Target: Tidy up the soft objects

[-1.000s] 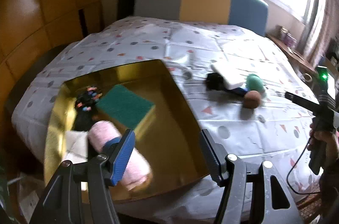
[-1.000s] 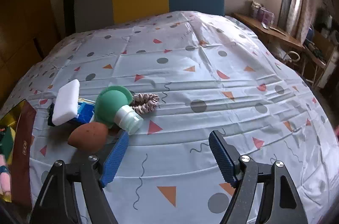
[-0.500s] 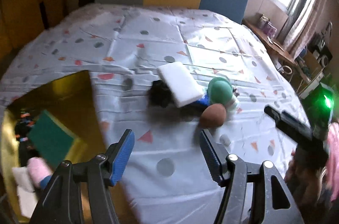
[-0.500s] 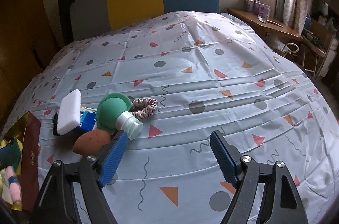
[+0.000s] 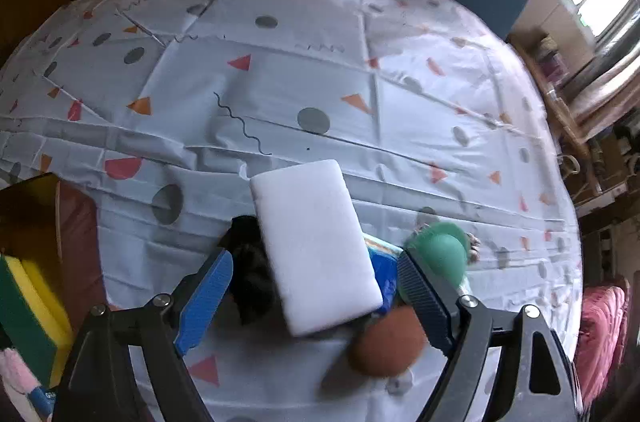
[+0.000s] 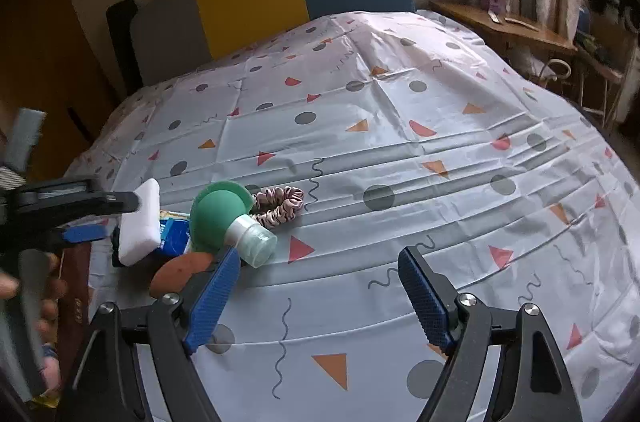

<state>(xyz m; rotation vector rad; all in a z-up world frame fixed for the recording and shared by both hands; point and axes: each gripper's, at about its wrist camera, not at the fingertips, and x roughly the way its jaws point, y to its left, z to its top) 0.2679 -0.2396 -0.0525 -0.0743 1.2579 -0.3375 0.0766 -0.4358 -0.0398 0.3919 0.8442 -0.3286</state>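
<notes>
At far left the green-and-yellow sponge (image 5: 28,318) sits in the gold tray (image 5: 24,206). The left gripper (image 5: 316,292) hangs over the white sponge (image 5: 316,246), jaws opening wide, pads clear of it. Right gripper (image 6: 316,292) is spread wide over bare sheet (image 6: 400,150), nothing between.
</notes>
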